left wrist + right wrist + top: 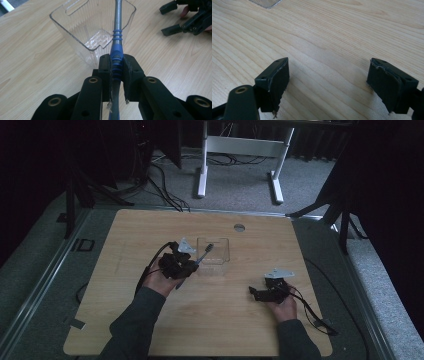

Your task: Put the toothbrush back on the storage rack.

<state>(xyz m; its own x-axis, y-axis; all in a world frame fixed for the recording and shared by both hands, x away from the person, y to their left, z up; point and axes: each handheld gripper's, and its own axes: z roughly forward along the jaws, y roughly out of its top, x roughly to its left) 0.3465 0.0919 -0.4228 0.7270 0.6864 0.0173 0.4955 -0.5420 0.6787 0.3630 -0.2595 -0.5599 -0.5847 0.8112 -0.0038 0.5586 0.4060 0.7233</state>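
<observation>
— What's the left hand doing over there?

— The left gripper (117, 72) is clamped on a tool (117, 50) with a blue ribbed grip and a grey metal shaft. Its jaws pinch the blue part from both sides, and the shaft runs forward over the rim of a clear plastic bin (75, 32).

— Is the tool's tip inside the bin?

— From the high view the dark head of the tool (206, 251) sits over the bin (214, 254), near its left wall. Whether it touches the bottom, I can't tell.

— And the bin itself?

— Upright on the wooden table (150, 320), around the middle, open side up, with a handle slot cut into the far wall.

— The other hand?

— The right gripper (262, 292) rests low at the table's right, well apart from the bin. In its own view its jaws stand wide apart with bare wood between them, gripping nothing. The right gripper (185, 20) also shows from the left gripper view, jaws spread.
</observation>
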